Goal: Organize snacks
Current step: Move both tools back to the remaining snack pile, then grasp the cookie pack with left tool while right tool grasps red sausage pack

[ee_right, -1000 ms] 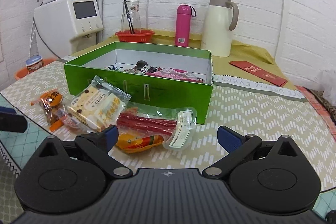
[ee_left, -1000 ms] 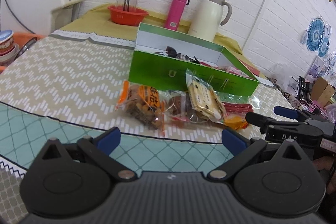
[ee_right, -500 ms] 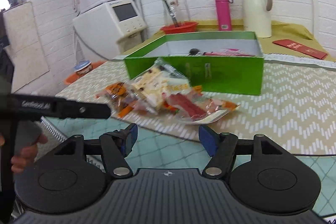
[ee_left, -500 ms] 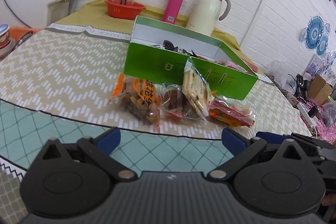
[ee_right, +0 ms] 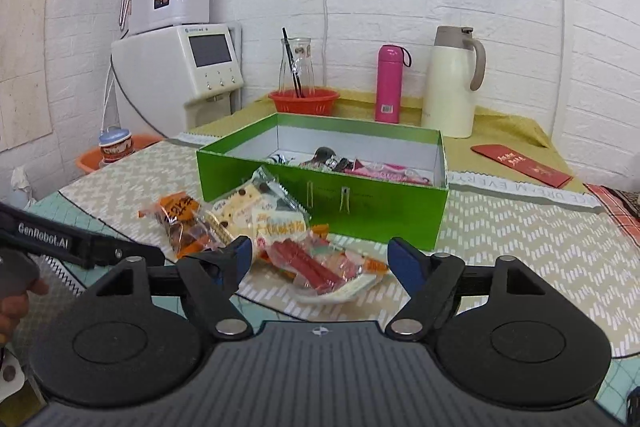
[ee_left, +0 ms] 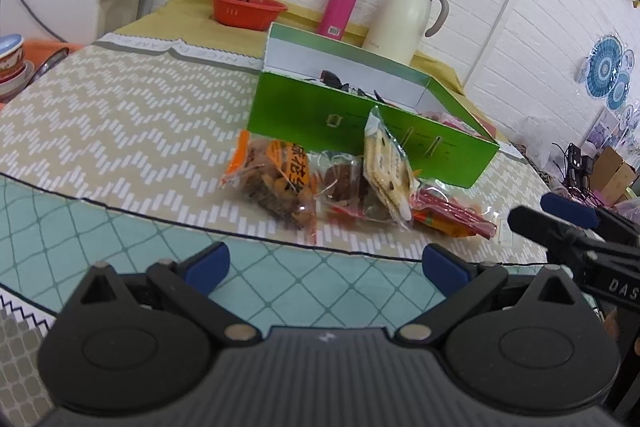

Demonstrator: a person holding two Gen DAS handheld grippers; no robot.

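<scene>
The left gripper [ee_left: 326, 263] hangs over the table's [ee_left: 120, 115] near edge, fingers wide apart and empty. The right gripper [ee_right: 320, 259] is likewise spread, holding nothing, just short of the red sausage pack [ee_right: 310, 263]. The snack packets [ee_left: 344, 183] lie heaped against the open green box's [ee_right: 376, 203] front wall.

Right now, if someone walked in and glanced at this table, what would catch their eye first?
Probably the bright green box, open at mid-table with a few items already inside. Next, the heap of snack packets lying on the tablecloth against its near side, with the right gripper open just short of them. Behind the box, a pink bottle and a cream jug stand by the white brick wall.
</scene>
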